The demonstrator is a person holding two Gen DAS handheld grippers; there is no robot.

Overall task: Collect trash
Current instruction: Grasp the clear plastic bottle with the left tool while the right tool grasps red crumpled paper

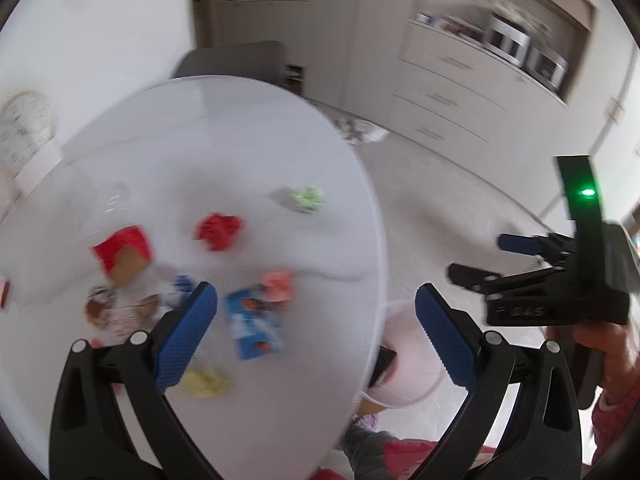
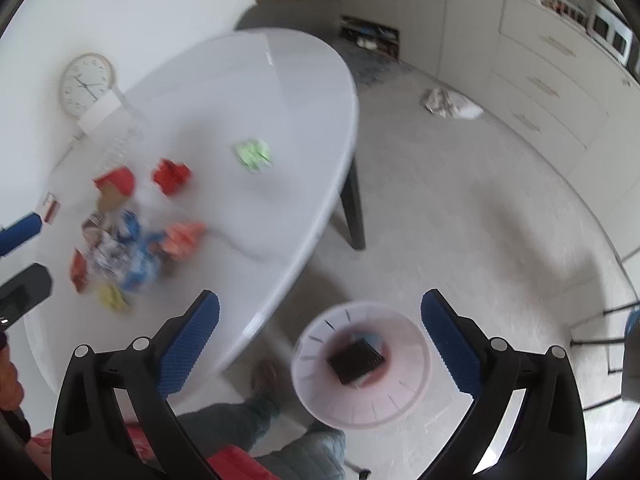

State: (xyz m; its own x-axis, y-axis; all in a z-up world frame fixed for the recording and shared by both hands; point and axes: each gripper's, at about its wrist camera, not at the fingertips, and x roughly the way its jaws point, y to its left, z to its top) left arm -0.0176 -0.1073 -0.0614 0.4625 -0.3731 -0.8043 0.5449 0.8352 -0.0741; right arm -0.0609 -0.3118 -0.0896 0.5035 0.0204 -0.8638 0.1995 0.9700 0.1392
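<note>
Several pieces of trash lie on the white oval table (image 1: pixel 240 128): a red crumpled paper (image 1: pixel 219 231), a green wad (image 1: pixel 307 199), a red box (image 1: pixel 122 254), a blue wrapper (image 1: pixel 256 326), a pink wad (image 1: pixel 277 286) and a yellow wad (image 1: pixel 204 380). My left gripper (image 1: pixel 316 340) is open and empty above the table's near edge. A pale pink bin (image 2: pixel 362 364) stands on the floor beside the table, with a dark item (image 2: pixel 356 360) inside. My right gripper (image 2: pixel 320 344) is open and empty above the bin; it also shows in the left wrist view (image 1: pixel 480 258).
A clock (image 2: pixel 86 84) leans on the wall at the table's far side. A dark chair (image 1: pixel 232 60) stands behind the table. A crumpled bag (image 2: pixel 452 104) lies on the floor near the drawer cabinets (image 2: pixel 552 80). My legs show below the grippers.
</note>
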